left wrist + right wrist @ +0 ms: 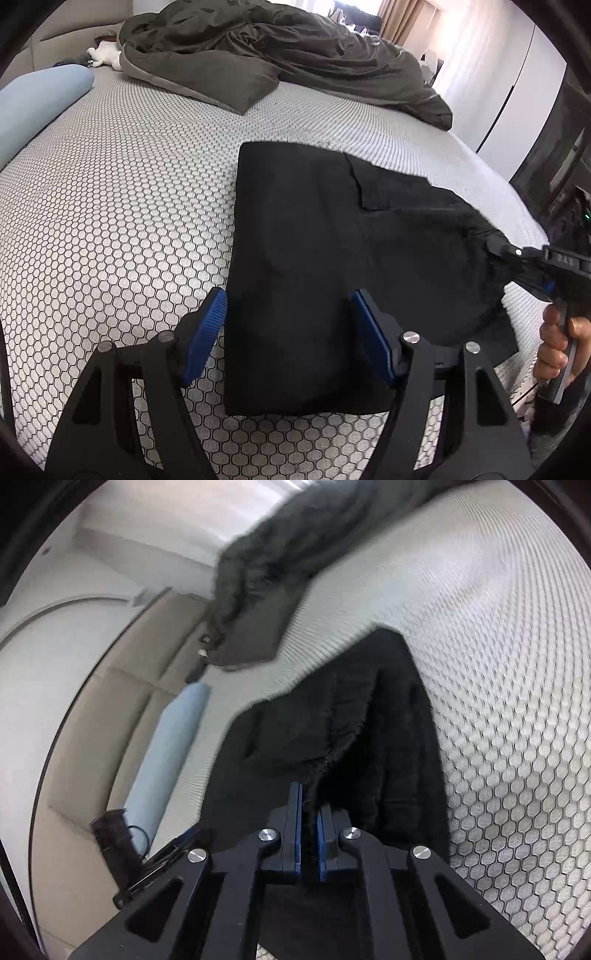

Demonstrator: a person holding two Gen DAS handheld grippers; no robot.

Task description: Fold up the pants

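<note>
The black fleece pants (303,258) lie folded on the bed (110,221), which has a white cover with a dark honeycomb pattern. Most of the cloth makes a flat, almost rectangular shape, and its near edge is close to the edge of the bed.

The left gripper (288,332) hangs just above the near part of the pants. Its blue ribbed fingers (207,325) stand apart, one over the left edge of the cloth and one over the middle, and they hold nothing.

The right gripper (309,834) is held by a hand (557,343) at the right side of the bed. Its blue fingers (297,823) are together and clamped on a bunched edge of the pants, and this corner of the cloth is lifted a little off the bed and pulled toward the gripper.

At the far side of the bed there is a crumpled dark grey-green duvet (277,55). A light blue cylindrical bolster pillow (37,103) lies along the left side, and a small white soft toy (105,55) lies beside the duvet.
</note>
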